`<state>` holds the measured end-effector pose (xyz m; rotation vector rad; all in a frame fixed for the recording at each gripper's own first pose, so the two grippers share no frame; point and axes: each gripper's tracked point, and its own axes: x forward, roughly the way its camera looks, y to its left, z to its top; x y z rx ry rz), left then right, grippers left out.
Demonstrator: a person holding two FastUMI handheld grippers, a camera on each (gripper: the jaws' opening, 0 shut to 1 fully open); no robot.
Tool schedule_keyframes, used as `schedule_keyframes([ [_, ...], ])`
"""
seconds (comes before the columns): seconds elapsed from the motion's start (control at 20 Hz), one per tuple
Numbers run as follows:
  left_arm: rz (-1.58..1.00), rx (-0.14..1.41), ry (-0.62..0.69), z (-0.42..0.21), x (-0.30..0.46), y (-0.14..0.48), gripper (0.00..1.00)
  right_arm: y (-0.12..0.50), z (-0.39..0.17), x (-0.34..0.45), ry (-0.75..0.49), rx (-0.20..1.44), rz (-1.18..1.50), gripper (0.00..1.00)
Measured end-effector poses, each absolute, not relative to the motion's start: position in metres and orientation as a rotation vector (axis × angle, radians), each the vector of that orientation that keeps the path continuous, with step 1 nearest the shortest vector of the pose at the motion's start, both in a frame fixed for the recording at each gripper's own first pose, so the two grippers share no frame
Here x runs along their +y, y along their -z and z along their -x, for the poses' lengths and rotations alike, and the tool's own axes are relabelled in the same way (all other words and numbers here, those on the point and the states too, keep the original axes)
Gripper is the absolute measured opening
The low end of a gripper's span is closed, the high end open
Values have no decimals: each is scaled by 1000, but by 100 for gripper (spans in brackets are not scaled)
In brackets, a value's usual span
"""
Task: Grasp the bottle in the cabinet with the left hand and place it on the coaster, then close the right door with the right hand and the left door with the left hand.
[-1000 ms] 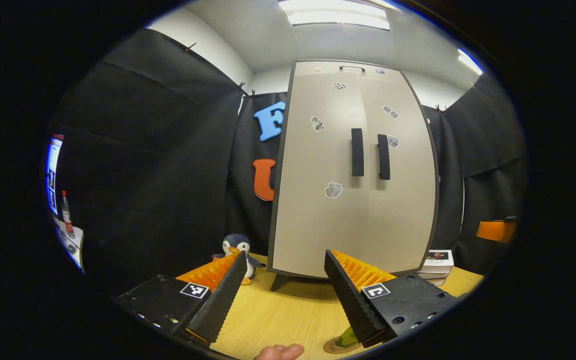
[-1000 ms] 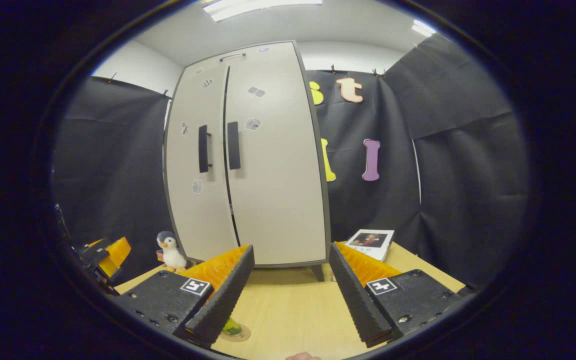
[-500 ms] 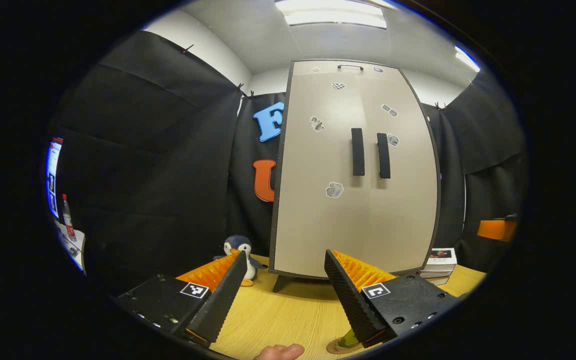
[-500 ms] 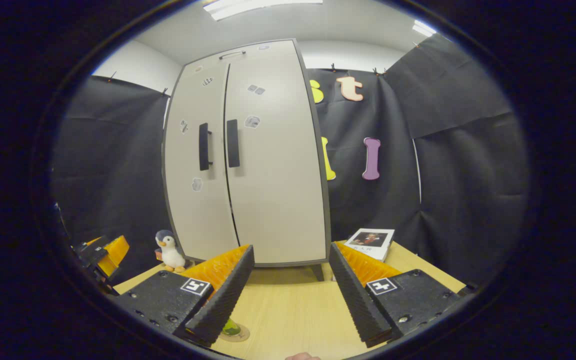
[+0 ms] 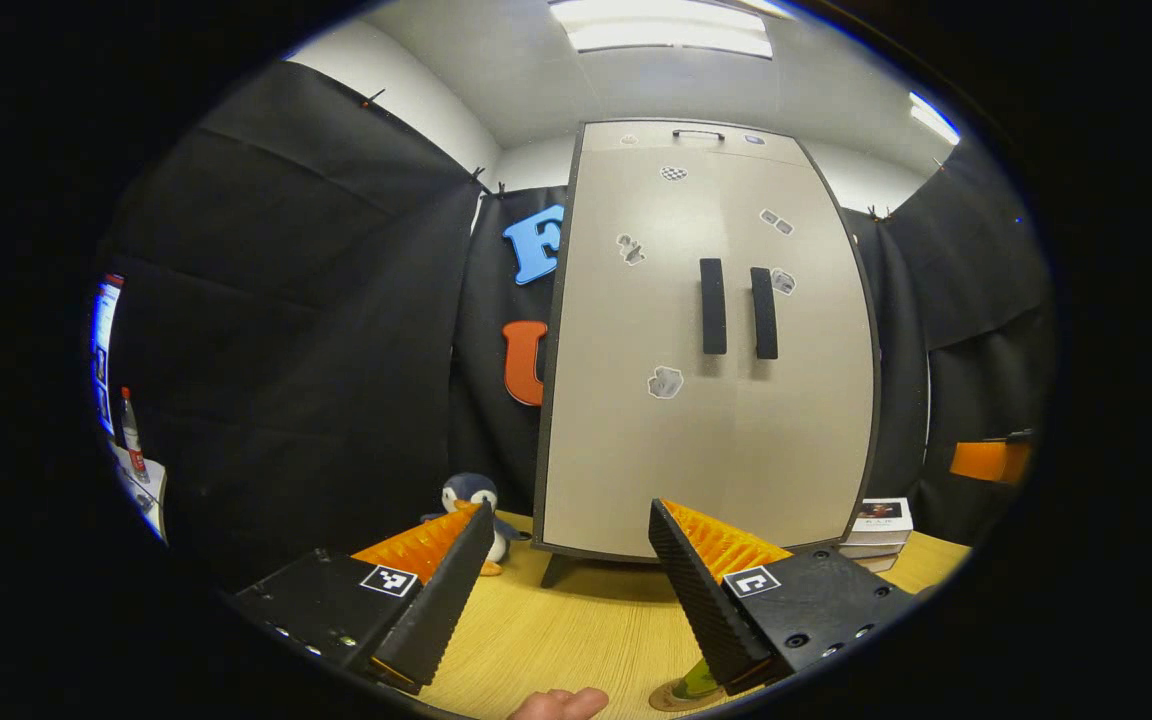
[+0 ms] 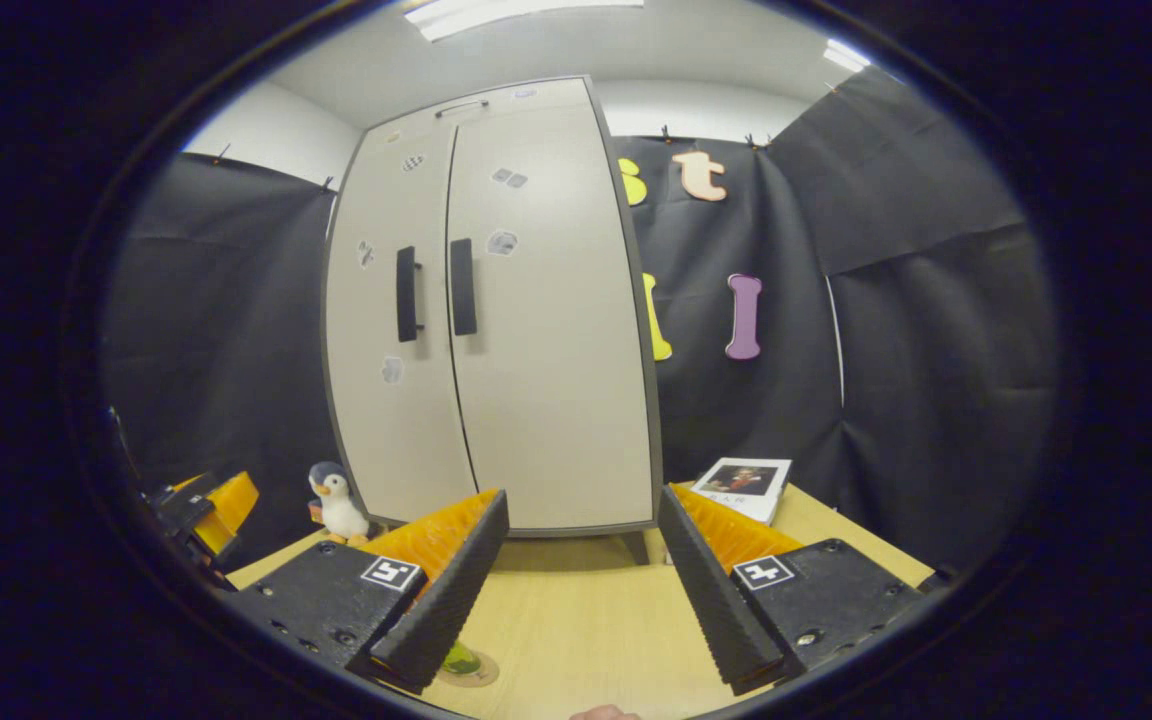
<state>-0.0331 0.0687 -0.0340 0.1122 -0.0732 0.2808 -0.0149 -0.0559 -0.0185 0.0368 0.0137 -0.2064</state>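
The pale cabinet (image 5: 706, 430) stands at the back of the wooden table (image 5: 576, 630) with both doors shut and its two black handles (image 5: 713, 306) side by side. My left gripper (image 5: 571, 515) is open in front of it, holding nothing. Behind its right finger lies a round coaster (image 5: 671, 695) with a green object (image 5: 701, 678) on it, mostly hidden. In the right gripper view the cabinet (image 6: 536, 400) is seen from the right. My right gripper (image 6: 584, 500) is open and holds nothing. The coaster (image 6: 476, 672) and green object (image 6: 458, 657) peek out beside its left finger.
A toy penguin (image 5: 471, 495) sits at the cabinet's left foot. A stack of books (image 5: 876, 520) lies at its right. A person's fingertip (image 5: 556, 705) shows at the bottom edge. The left gripper (image 6: 206, 505) appears far left in the right gripper view.
Both views have drifted only slightly. The doors stay shut and both grippers stay open.
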Motion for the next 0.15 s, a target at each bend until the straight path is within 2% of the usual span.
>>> schedule_keyframes([
  [0.05,-114,-74,-282,33,69,34,100,18,14,-56,205,14,-37,99],
  [0.1,-116,-75,-282,33,68,34,95,18,12,-57,205,14,-37,99],
  [0.15,-119,-76,-283,32,69,33,95,19,12,-57,205,15,-38,99],
])
